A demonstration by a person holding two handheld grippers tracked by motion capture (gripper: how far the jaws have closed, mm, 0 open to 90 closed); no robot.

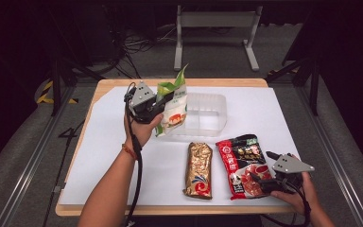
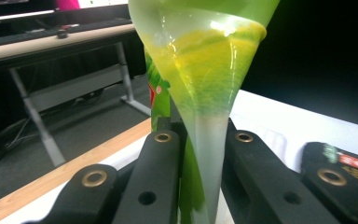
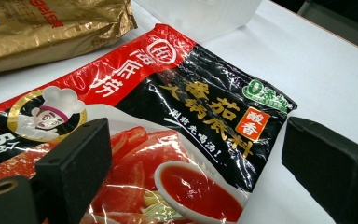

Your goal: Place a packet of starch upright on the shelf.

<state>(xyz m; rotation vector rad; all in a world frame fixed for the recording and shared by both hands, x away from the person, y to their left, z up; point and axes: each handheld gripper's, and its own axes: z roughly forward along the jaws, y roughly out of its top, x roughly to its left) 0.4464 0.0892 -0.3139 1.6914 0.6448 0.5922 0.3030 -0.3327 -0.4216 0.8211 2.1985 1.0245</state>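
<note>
Left gripper (image 1: 163,101) pinches the upright green-and-white pouch (image 1: 172,106); right gripper (image 1: 260,177) gapes wide over the red packet (image 1: 238,163)

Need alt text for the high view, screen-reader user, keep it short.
The left gripper holds a green and white snack bag upright above the white table, beside a clear plastic tub. The right gripper rests open at the edge of a red and black soup-base packet, with a gold packet lying flat to its left.
</note>
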